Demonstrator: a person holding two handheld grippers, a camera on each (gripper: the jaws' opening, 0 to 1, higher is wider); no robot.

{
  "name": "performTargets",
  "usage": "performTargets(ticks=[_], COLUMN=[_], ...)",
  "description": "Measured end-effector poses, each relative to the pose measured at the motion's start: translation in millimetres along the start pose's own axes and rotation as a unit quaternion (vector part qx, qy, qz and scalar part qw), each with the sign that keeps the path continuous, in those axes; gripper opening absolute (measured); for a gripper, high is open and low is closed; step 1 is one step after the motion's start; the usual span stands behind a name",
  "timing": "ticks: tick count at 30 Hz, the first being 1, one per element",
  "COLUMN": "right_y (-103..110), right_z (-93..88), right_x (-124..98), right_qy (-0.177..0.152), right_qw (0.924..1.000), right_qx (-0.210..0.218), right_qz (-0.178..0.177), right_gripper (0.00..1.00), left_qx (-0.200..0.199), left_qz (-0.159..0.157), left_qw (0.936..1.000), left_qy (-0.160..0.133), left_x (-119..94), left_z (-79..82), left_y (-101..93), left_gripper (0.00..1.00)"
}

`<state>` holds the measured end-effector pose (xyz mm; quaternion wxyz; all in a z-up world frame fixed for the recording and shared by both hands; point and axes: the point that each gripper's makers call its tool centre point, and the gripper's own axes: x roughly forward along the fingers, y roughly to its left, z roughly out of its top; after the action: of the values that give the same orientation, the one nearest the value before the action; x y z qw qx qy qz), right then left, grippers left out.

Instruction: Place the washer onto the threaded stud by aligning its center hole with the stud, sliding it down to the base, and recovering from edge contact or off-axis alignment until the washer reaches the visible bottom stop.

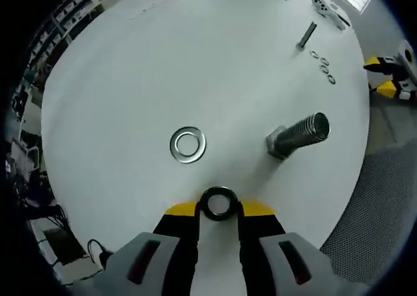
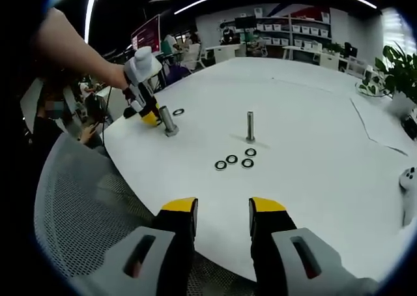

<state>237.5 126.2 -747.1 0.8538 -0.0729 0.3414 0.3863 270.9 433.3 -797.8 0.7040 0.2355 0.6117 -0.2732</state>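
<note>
Both left fingers [image 1: 195,212] pinch a dark washer [image 1: 217,203], seemingly; right gripper [image 2: 223,210] gapes empty.

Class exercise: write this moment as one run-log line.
left tool: shut on dark ring washer | large threaded steel stud: bare, upright on white table | silver flat washer: lying loose | right tool: open, idle

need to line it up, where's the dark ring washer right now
In the left gripper view the dark ring washer sits pinched between the left gripper tips, above the white table, left of the large threaded steel stud.
</note>
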Motion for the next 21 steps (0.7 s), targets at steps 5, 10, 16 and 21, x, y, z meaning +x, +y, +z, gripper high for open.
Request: performTargets(ticks=[5, 10, 16, 21], right_y=[-0.3, -0.2, -0.1, -0.1], right_z=[0.7, 0.7, 1.1, 0.9], right_x=[-0.4, -0.5, -0.7, -0.8], right_qy=[-0.002, -0.003, -0.004, -0.003], right_qw=[1.0000, 1.0000, 1.0000, 1.0000], right_qx=[0.001, 0.002, 0.003, 0.003], right_qz=[-0.001, 0.000, 0.000, 0.000], right_gripper=[0.34, 0.34, 0.34, 0.34], left_qx=[0.012, 0.009, -0.002, -0.005], left_qz=[0.003, 0.005, 0.000, -0.002], left_qw=[0.9999, 0.9999, 1.0000, 1.0000], left_qy=[0.007, 0.010, 0.004, 0.005], left_x=[0.1, 0.3, 0.5, 0.9], left_z=[-1.1, -1.2, -0.6, -0.8], left_y=[-2.4, -1.8, -2.5, -3.7], left_gripper=[0.22, 0.22, 0.25, 0.27])
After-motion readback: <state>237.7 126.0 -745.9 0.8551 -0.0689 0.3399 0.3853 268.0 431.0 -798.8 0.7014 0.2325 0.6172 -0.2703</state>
